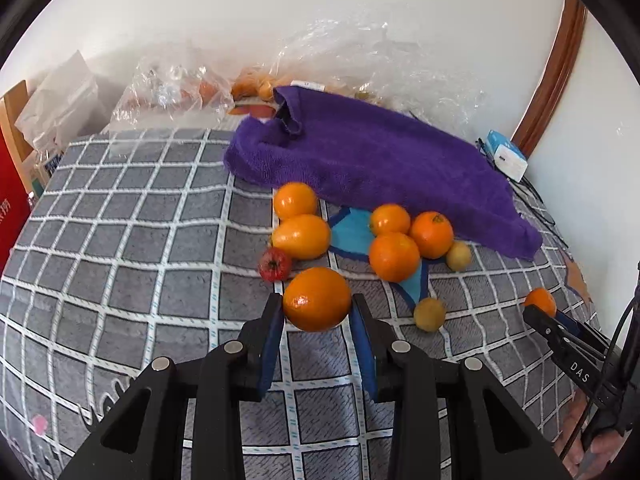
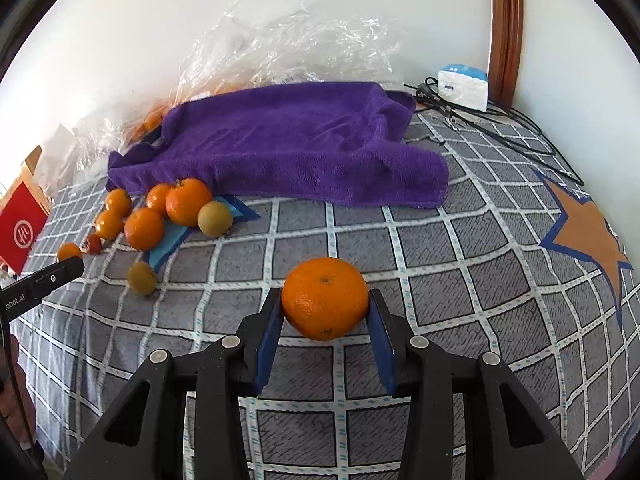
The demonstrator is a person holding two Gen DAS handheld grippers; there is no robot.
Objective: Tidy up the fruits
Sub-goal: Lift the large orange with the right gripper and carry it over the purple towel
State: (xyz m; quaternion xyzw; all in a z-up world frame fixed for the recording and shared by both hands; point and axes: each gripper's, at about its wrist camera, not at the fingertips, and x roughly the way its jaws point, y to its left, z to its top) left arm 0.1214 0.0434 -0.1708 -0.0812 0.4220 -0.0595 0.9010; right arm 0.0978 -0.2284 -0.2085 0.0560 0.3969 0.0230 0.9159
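Low over the checked bedcover [image 1: 140, 240], each hand-held gripper [image 1: 318, 308] [image 2: 325, 304] clamped on its own orange [image 1: 317, 299] [image 2: 325, 298].

Both wrist cameras look forward and down along their tongs, close over the checked bedspread [image 1: 160, 216], sharing the purple towel [image 2: 280, 140] and fruit pile [image 1: 360, 236].

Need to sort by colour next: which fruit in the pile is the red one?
The small red fruit at the pile's left edge, just below the oval orange one and ahead of the orange in the left gripper. All others are orange or yellow-green.
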